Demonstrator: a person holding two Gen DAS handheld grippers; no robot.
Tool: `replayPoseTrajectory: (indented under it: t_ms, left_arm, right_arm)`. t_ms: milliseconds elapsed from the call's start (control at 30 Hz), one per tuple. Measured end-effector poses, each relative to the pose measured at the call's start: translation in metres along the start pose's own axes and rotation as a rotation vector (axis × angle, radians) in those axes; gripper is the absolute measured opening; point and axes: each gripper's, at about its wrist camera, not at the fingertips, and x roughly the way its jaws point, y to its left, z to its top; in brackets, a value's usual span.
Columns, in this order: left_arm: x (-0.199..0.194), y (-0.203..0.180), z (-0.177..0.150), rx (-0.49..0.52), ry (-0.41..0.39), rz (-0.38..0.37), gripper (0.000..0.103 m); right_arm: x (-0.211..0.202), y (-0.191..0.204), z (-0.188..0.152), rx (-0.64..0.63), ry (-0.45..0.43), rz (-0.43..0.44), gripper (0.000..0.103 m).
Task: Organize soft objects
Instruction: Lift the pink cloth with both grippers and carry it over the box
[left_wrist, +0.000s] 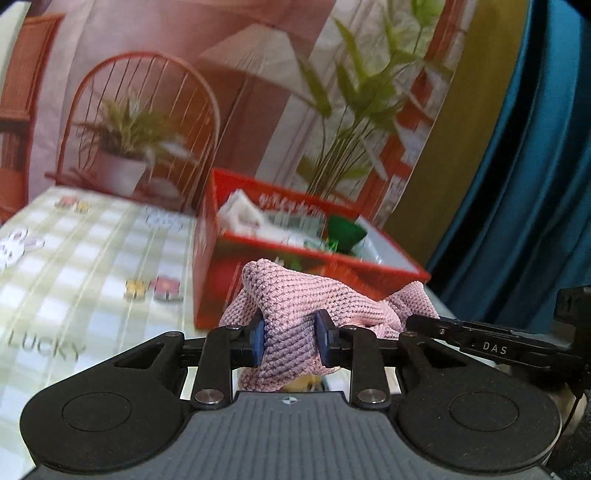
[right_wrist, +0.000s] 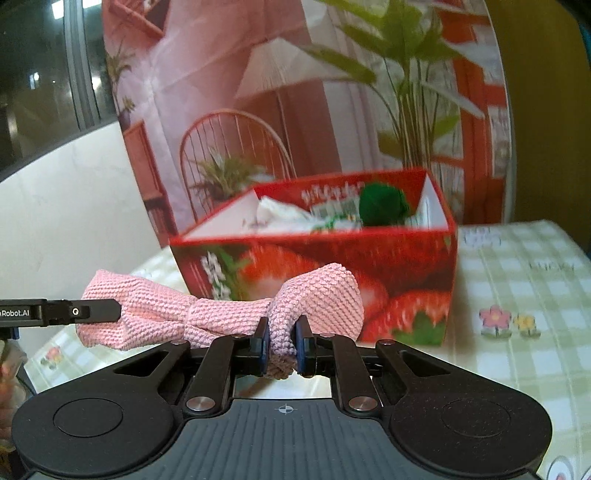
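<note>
- Left gripper (left_wrist: 290, 341) clamped on one end of pink knitted cloth (left_wrist: 295, 306), held above checked tablecloth (left_wrist: 74, 266).
- Right gripper (right_wrist: 282, 341) pinched tight on other end.
- Behind cloth, red strawberry box (right_wrist: 314, 266) holding something green, possibly yarn; blurred.

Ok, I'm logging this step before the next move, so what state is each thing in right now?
pink knitted cloth: lifted off the table, stretched between both grippers.
left gripper: shut on the cloth's bunched end.
right gripper: shut on the cloth's other end.
red strawberry box: open-topped, upright on the checked tablecloth.
green soft item: lying inside the box.
</note>
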Motion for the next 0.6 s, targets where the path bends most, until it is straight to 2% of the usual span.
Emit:
replayPoseTrajectory:
  t_ms: [600]
  left_arm:
    - [0.039, -0.005, 0.076, 0.074, -0.03, -0.02, 0.029]
  right_arm:
    - [0.008, -0.016, 0.081, -0.05, -0.099, -0.014, 0.013]
